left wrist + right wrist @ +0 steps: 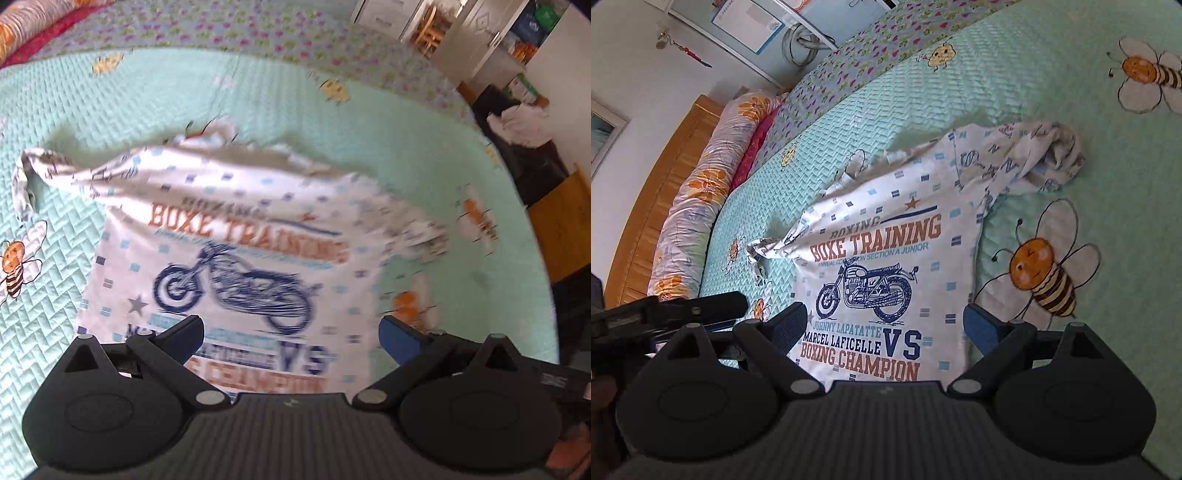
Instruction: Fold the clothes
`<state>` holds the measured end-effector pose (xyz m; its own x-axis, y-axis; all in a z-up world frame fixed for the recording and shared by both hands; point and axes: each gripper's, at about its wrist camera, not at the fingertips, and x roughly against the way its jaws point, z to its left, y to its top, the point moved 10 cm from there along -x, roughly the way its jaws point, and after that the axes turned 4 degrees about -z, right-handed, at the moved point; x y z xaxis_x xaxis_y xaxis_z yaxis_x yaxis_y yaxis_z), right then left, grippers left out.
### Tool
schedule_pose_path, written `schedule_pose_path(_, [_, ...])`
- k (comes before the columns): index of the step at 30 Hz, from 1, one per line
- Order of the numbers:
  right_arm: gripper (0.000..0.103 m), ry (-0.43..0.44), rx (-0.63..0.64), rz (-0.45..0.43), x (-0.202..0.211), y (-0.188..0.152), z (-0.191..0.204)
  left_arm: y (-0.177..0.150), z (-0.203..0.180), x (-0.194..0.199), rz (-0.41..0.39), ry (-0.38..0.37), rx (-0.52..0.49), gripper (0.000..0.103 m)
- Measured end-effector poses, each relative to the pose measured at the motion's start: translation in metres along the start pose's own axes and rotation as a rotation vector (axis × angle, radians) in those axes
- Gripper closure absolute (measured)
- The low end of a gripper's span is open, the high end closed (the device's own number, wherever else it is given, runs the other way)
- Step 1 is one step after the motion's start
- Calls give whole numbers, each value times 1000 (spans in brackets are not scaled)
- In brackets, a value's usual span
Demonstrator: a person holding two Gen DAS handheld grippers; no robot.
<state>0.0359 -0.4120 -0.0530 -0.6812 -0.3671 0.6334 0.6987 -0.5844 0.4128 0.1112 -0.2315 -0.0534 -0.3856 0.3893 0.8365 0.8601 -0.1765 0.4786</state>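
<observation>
T-shirt [886, 266] lies print-up on bee quilt [1034, 92], hem nearest, collar far; L gripper [291, 339] & R gripper [886, 328] both spread wide, empty, above hem.

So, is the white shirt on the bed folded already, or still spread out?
Spread out, not folded. The shirt lies front up on the bedcover with its whole motorcycle print showing; both sleeves stick out sideways, crumpled.
</observation>
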Motion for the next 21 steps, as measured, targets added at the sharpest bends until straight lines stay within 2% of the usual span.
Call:
schedule_pose_path(4, [13,-34,-31,-87,-33,-35,-3,-17,55,-49,22,-17,-52,0])
schedule_pose_path(7, [23,-89,-36,-140,-52,-61,-14,-29,76,-64,-8,-38,-121,0])
schedule_pose_path(10, [25,-134,-4,-170,-67,-88,-28,-54,87,-82,-8,-57,-196,0])
schedule_pose_path(11, [25,-128,27,-203,-67,-94,-29,-63,87,-86,-45,-52,-245,0])
schedule_pose_path(14, [19,-119,171,-287,-67,-108,-22,-80,74,-82,-258,-12,-449,0])
schedule_pose_path(15, [19,-122,215,-308,-67,-112,-19,-86,71,-79,-338,-9,-487,0])
schedule_pose_path(16, [18,-129,250,-324,-67,-115,-18,-89,72,-77,-392,-21,-484,0])
schedule_pose_path(21, [16,-155,351,-349,-69,-122,-10,-86,79,-74,-424,-68,-422,0])
